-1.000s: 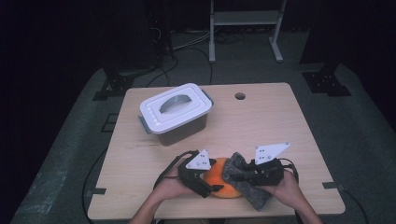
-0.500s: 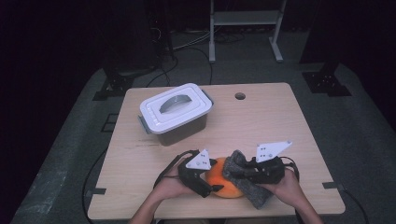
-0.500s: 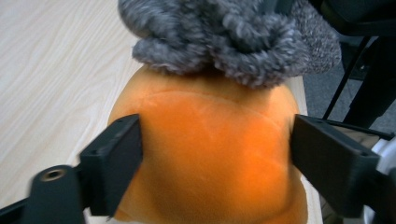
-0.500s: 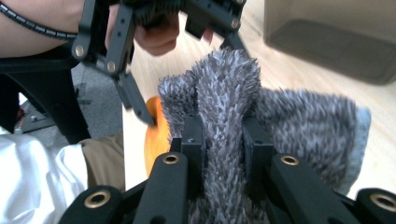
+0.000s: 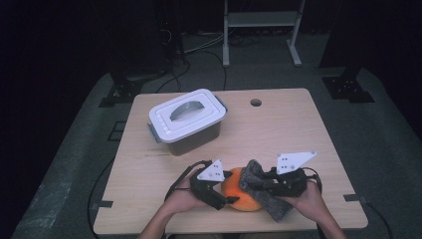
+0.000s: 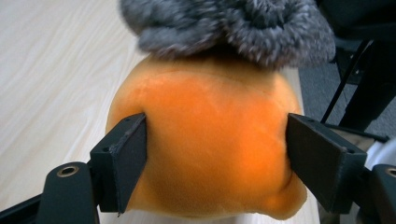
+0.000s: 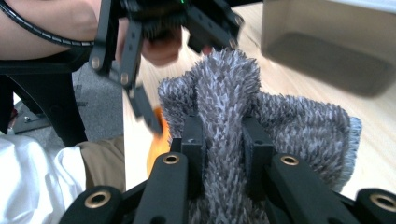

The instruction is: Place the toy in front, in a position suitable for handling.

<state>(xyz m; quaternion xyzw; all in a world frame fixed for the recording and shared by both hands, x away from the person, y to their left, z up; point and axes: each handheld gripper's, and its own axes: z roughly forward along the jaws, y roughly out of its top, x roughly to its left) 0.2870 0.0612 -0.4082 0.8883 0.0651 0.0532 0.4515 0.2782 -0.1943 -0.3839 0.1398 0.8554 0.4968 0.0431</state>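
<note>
An orange soft round thing (image 5: 238,198) lies near the table's front edge. My left gripper (image 5: 230,188) has it between its jaws. These jaws have just been closing, and in the left gripper view both pads (image 6: 122,161) press into the orange thing (image 6: 210,149). A grey fuzzy cloth (image 5: 271,204) is draped over the orange thing's right side. My right gripper (image 5: 259,186) is shut on a fold of it. In the right gripper view the cloth (image 7: 289,126) bulges up between the closed jaws of the right gripper (image 7: 223,140). The orange thing (image 7: 158,144) peeks out behind the cloth.
A white lidded plastic box (image 5: 186,119) with a grey handle stands at the back left of the wooden table (image 5: 278,129); its clear wall (image 7: 327,42) is close ahead of the cloth. A cable hole (image 5: 256,102) sits near the far edge. Dark floor surrounds the table.
Both hands have stayed where they were. The left gripper's jaws look slightly closer together around the orange thing.
</note>
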